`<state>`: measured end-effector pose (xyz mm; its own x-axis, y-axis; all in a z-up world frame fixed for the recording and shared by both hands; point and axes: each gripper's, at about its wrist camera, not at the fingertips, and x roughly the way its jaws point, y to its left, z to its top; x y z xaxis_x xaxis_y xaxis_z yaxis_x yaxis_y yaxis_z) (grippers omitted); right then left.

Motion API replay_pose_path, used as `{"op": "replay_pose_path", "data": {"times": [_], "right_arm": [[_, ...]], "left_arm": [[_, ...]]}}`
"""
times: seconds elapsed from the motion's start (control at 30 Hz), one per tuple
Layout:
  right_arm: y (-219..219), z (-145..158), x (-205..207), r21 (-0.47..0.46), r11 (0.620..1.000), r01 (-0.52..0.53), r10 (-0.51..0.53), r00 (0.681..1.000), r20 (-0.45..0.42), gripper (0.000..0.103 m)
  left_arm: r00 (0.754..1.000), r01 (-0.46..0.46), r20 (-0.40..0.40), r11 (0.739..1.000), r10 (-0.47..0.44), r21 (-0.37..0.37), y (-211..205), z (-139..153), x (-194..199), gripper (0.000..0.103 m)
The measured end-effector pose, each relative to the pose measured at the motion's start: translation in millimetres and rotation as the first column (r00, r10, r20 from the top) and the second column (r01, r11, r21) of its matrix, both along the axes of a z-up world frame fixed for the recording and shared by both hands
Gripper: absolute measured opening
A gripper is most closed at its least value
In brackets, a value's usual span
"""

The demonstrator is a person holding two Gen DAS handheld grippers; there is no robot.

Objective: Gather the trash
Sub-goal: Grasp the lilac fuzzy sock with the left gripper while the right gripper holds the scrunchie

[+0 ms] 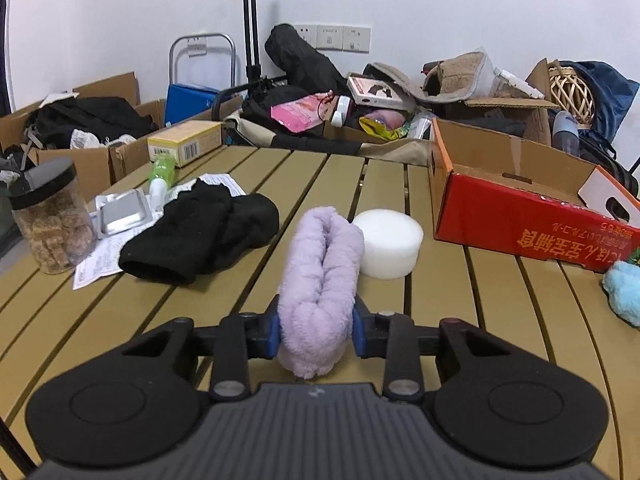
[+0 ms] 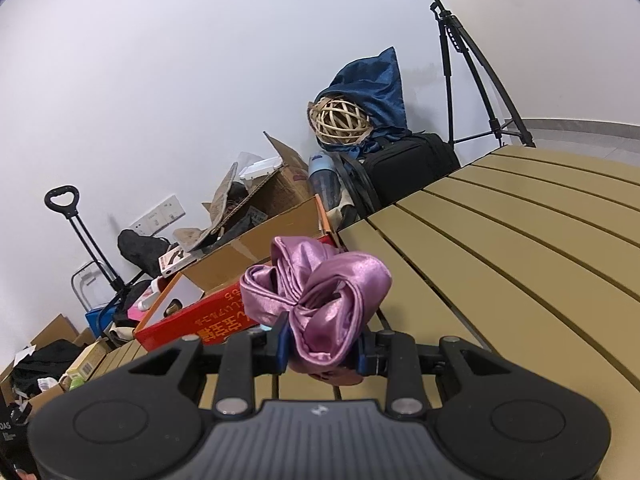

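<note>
My left gripper (image 1: 316, 330) is shut on a fluffy lilac sock (image 1: 320, 272), held just above the slatted tan table (image 1: 500, 320). My right gripper (image 2: 324, 348) is shut on a crumpled shiny purple satin cloth (image 2: 320, 300), held above the table (image 2: 520, 240) and tilted. An open red cardboard box (image 1: 520, 216) stands at the right of the left wrist view; it also shows in the right wrist view (image 2: 208, 316), to the left behind the cloth.
On the table lie a white foam disc (image 1: 390, 248), a black beanie (image 1: 204, 232), a foil blister pack (image 1: 124, 214), papers, a green bottle (image 1: 162, 174), a jar (image 1: 50, 220) and a light blue fluffy item (image 1: 624, 292). Cluttered boxes and bags line the wall. A tripod (image 2: 472, 60) stands far right.
</note>
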<state>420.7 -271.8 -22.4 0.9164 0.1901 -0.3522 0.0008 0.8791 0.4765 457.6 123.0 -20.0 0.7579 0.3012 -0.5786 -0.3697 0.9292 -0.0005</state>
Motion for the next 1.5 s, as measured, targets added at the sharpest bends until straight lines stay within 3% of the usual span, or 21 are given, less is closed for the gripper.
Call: {"op": "replay_pose_path", "data": {"times": [0.23, 0.8, 1.17, 1.5], "right_arm": [[-1, 4, -5, -0.009, 0.999, -0.032, 0.032, 0.999, 0.010, 0.029], [3, 11, -27, -0.105, 0.987, -0.120, 0.123, 0.992, 0.022, 0.029], [-1, 21, -70, -0.163, 0.964, -0.208, 0.222, 0.973, 0.070, 0.029], [6, 26, -123, -0.206, 0.937, -0.280, 0.308, 0.944, 0.115, 0.029]], "left_arm": [[1.000, 0.010, 0.020, 1.000, -0.011, 0.029, -12, 11, -20, 0.033], [0.988, 0.116, 0.110, 0.993, -0.113, -0.027, -52, 32, -95, 0.033], [0.973, 0.169, 0.163, 0.986, -0.166, -0.007, -83, 45, -157, 0.033], [0.968, 0.202, 0.157, 0.979, -0.197, -0.017, -101, 45, -213, 0.033]]}}
